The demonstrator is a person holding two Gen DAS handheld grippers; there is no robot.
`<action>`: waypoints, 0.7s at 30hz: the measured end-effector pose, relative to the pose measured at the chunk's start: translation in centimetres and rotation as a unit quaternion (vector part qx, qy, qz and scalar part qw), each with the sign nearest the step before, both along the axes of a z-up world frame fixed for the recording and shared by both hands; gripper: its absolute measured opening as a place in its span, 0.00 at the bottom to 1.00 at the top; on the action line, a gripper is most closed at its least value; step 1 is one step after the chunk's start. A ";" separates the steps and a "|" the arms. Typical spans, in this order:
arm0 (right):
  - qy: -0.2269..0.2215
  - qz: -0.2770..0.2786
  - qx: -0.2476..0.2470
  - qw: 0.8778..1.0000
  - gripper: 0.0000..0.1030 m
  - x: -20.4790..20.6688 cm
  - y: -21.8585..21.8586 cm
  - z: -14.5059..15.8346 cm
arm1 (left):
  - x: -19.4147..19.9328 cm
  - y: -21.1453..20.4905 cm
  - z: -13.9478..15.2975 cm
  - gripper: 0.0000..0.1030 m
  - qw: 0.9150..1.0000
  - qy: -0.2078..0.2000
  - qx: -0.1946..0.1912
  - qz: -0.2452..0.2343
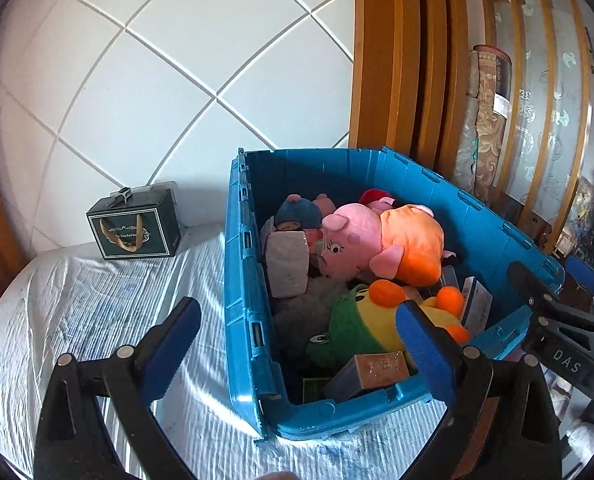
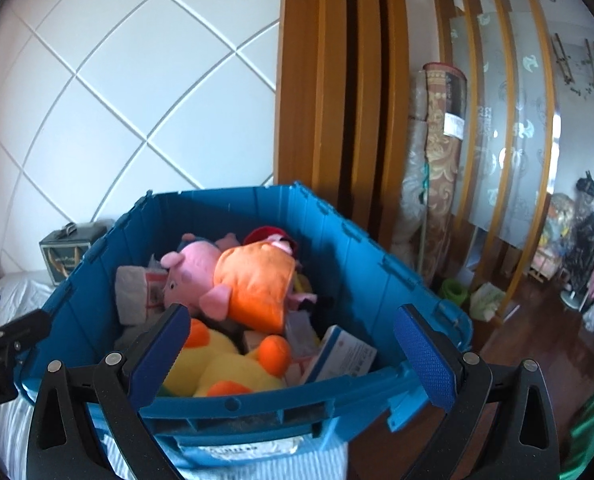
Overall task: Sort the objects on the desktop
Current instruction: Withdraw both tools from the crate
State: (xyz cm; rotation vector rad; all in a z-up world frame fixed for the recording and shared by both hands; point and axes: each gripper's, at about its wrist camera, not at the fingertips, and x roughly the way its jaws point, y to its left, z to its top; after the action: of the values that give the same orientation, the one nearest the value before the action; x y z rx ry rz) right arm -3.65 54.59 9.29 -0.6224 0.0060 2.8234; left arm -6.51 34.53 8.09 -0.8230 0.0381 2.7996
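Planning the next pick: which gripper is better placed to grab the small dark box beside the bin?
Left, probably. The dark box sits outside the blue bin on the left gripper's side, in open view of it. The right gripper, also open and empty, faces the bin with the box behind the bin wall.

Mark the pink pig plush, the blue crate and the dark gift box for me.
pink pig plush [image 1: 351,236], left wrist view, on its head.
blue crate [image 2: 233,402], right wrist view, near rim.
dark gift box [image 1: 135,230], left wrist view, front face.

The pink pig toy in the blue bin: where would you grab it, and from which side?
Probably from above, across the pink pig toy's orange-clad body: it lies on its side atop the pile in the blue bin, soft and bulging, with nothing covering it.
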 end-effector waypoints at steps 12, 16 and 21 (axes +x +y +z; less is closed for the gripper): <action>-0.012 0.007 -0.005 1.000 1.00 -0.9 -0.2 -0.6 | -0.1 0.0 0.0 0.96 1.000 0.001 -0.002 0.005; -0.015 0.011 -0.008 1.000 1.00 -1.3 -0.2 -0.9 | -0.2 0.1 0.0 0.96 1.000 0.004 -0.001 0.005; -0.016 0.009 -0.010 1.000 1.00 -1.5 -0.1 -1.0 | 0.0 0.6 0.1 0.96 1.000 0.014 -0.001 -0.002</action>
State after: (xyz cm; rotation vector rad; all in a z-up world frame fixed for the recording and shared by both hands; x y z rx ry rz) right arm -5.13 54.47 8.24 -0.6759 0.0222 2.8334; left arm -6.50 35.11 8.24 -0.7844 0.0478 2.8075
